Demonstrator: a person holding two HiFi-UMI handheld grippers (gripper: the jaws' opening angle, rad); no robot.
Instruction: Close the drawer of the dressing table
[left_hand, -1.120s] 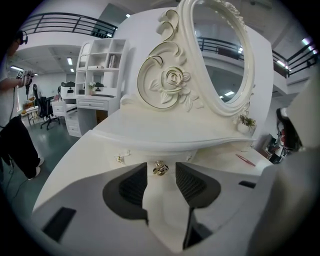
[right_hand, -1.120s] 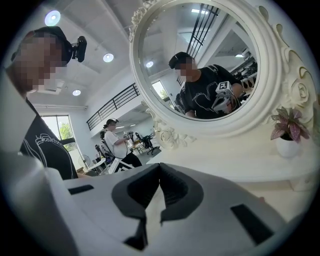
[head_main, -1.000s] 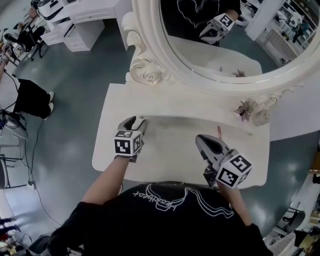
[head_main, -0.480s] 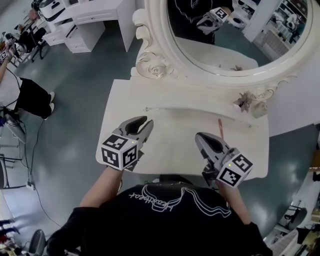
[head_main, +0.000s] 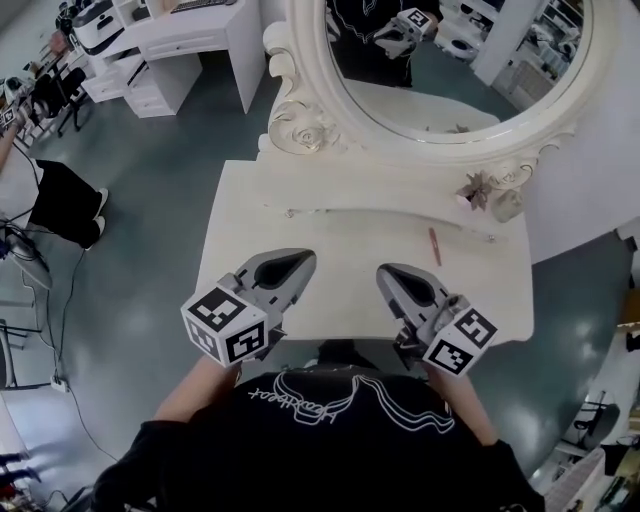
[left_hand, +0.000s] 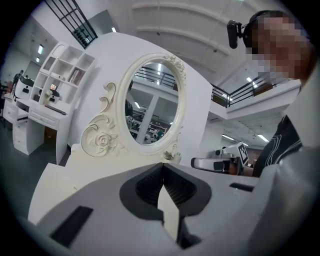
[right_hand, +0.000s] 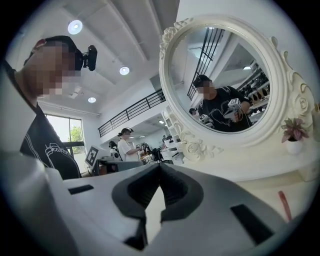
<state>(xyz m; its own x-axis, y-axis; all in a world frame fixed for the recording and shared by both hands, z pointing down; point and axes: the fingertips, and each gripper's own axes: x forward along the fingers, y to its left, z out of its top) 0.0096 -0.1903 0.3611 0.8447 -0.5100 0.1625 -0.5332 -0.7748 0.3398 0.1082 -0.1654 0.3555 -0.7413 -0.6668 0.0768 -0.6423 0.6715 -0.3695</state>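
The white dressing table (head_main: 250, 215) fills the middle of the head view, and its drawer is hidden under the front edge (head_main: 345, 338) and my arms. My left gripper (head_main: 305, 258) hovers above the front left of the tabletop with its jaws shut and nothing between them; in the left gripper view the pads (left_hand: 161, 166) meet at the tip. Beside it, over the front right, my right gripper (head_main: 385, 271) is also shut and empty, tips touching (right_hand: 159, 167). Both point level towards the oval mirror (head_main: 450, 60).
A red pen-like stick (head_main: 434, 246) lies on the right of the tabletop. A small flower pot (head_main: 492, 194) stands at the back right under the mirror frame. Another white desk (head_main: 170, 40) and a seated person (head_main: 60, 200) are off to the left.
My left gripper lifted off the front left of the table and came back towards me, and its jaws went from open to shut. The right gripper rose a little and shifted left.
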